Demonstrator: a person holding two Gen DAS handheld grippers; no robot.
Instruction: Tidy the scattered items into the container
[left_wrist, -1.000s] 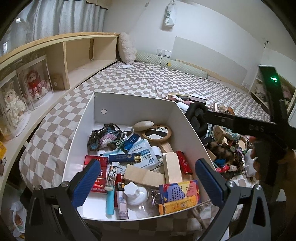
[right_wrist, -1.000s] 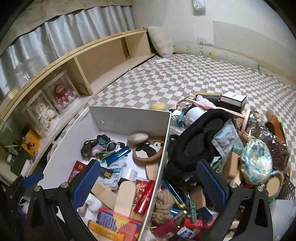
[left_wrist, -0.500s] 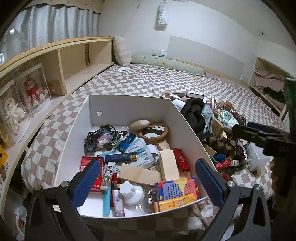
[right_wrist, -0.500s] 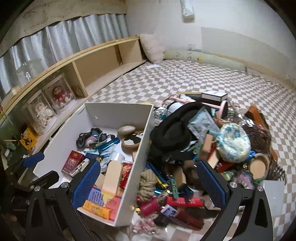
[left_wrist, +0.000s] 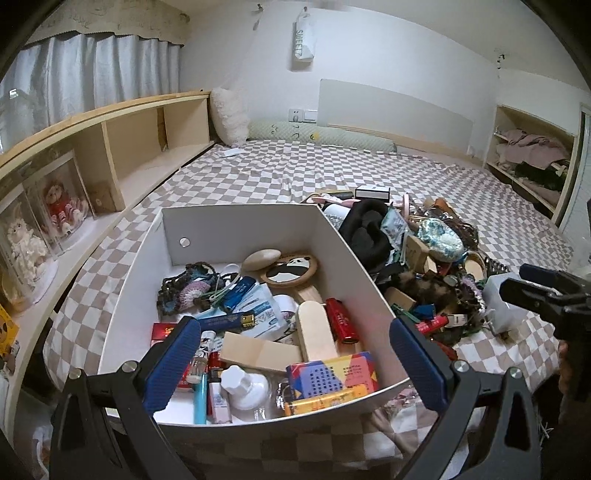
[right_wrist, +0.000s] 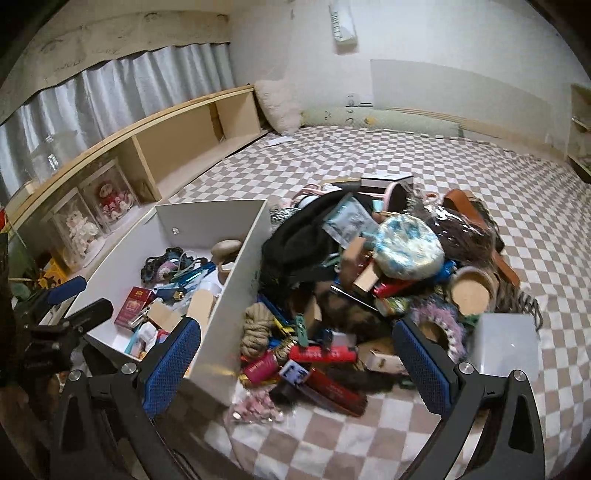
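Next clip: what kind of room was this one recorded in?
Most likely a bedroom. The work surface is a bed with a checkered sheet, a fluffy pillow and a long bolster lie against the far wall, and a wooden shelf alongside holds dolls in clear cases.
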